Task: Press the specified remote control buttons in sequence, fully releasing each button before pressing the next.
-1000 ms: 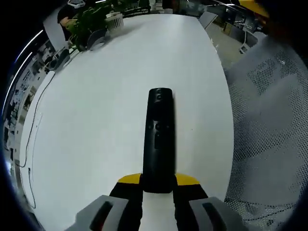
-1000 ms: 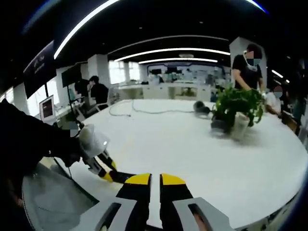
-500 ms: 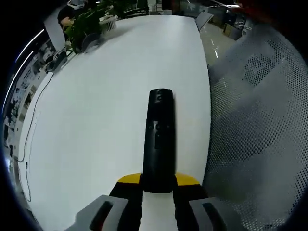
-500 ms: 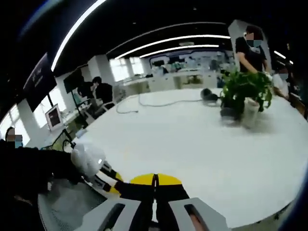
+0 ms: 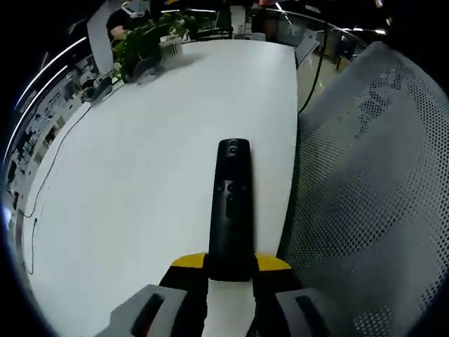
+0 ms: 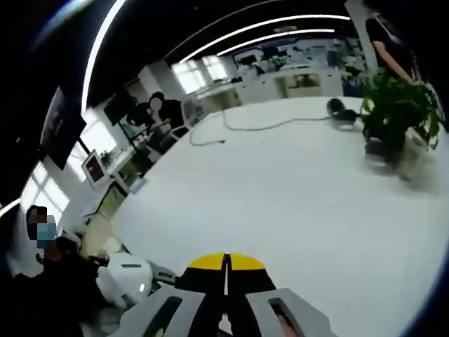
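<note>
Left fingers (image 5: 175,262) clamp the black remote (image 5: 231,207) over the white tabletop (image 5: 140,154); right fingers (image 6: 208,262) are pressed together.

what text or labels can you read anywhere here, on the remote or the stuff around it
None can be read.
Remote: buttons show, but any marks on them are too small to make out.
Dark wall panel: too blurred to read.
White table: no print on it.
</note>
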A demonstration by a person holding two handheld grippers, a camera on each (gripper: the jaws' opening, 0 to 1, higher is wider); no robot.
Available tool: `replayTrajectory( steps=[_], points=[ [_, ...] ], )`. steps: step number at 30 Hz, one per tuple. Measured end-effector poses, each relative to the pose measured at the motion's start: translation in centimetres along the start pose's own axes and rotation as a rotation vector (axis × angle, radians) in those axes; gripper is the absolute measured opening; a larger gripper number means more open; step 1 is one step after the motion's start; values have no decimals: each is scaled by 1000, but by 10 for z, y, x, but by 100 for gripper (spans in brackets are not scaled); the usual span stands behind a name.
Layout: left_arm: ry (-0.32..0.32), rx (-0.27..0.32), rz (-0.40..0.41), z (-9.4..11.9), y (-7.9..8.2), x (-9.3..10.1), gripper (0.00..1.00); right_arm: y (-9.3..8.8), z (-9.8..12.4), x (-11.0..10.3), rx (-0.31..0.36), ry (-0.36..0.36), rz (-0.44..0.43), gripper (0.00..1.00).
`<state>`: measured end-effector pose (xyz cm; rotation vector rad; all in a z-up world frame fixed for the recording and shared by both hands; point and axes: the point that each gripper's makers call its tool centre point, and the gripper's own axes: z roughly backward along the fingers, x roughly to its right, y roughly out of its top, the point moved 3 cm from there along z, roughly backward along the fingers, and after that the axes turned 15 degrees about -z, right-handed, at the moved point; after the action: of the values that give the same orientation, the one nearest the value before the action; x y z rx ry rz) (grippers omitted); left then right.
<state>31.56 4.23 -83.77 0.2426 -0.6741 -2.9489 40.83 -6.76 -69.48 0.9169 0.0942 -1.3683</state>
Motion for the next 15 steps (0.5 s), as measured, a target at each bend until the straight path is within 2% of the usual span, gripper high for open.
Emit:
replayTrajectory(
  steps=[2,3,6,8,11,15],
  points=[
    [1,5,-5,-1,0,1,24,-2,-14,7,-17,2,-61,0],
    [0,8,-8,-1,1,1,24,-7,-20,14,-47,-15,-82,0],
    [-5,11,-21,-2,2,1,24,-26,-31,38,-178,-108,-88,0],
    [-10,7,-32,-3,3,1,24,-43,-37,49,-266,-128,-125,0],
    [-13,3,-36,-3,4,1,24,-58,-42,55,-282,-117,-141,0],
    [-12,12,-31,-3,3,1,24,-88,-42,69,-397,-190,-121,0]
  ],
)
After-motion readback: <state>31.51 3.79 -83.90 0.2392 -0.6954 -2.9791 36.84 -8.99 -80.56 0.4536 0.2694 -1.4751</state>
